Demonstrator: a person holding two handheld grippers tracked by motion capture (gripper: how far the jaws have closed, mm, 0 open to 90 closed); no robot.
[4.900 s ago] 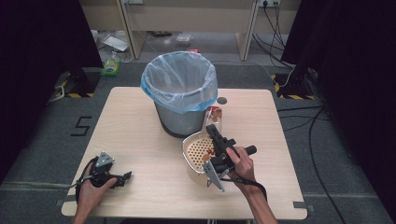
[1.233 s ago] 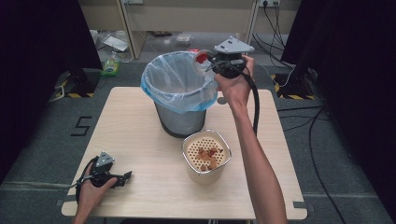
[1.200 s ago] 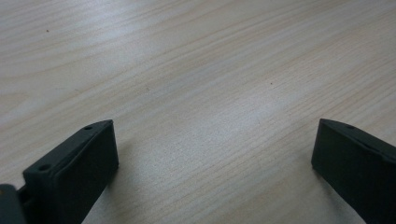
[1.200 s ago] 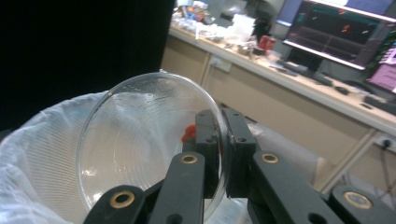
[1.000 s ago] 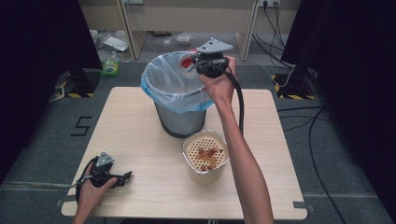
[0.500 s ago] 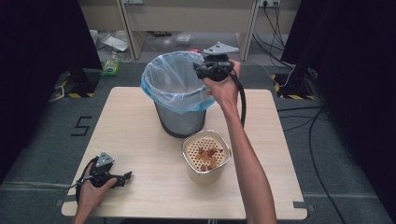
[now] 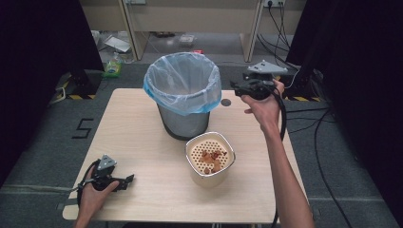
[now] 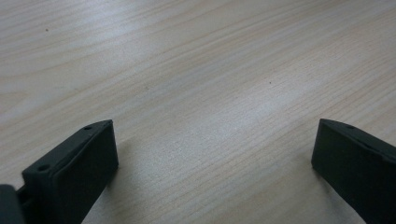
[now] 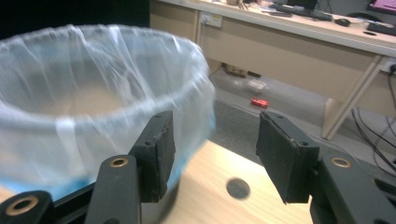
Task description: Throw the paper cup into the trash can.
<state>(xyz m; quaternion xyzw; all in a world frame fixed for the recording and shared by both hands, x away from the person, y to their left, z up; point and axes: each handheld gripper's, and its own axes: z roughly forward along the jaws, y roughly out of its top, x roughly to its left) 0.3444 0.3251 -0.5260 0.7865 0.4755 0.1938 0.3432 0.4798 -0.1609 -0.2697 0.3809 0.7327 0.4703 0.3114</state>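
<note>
A grey bin (image 7: 183, 95) lined with a pale blue bag stands at the back middle of the wooden table (image 7: 138, 128). In front of it sits a white perforated basket (image 7: 209, 179) with brown food bits (image 7: 211, 159) inside. My right gripper (image 7: 235, 86) hangs in the air just right of the bin's rim, pointing left. In the right gripper view its jaws (image 9: 215, 154) stand open with nothing between them, having just been opening, and the bag's edge (image 9: 93, 107) is close on the left. My left gripper (image 7: 128, 179) rests open on the table's front left corner, over bare wood (image 8: 215, 154).
A dark round hole (image 7: 226, 102) marks the tabletop right of the bin. Beyond the table's far edge are desk legs, cables and a small red can (image 9: 258, 101) on the floor. Bare wood lies left of the bin and basket.
My right gripper held something red over the bin's mouth a second ago. It has since opened, the red thing is gone from its jaws, and the hand has swung right and a little down.
</note>
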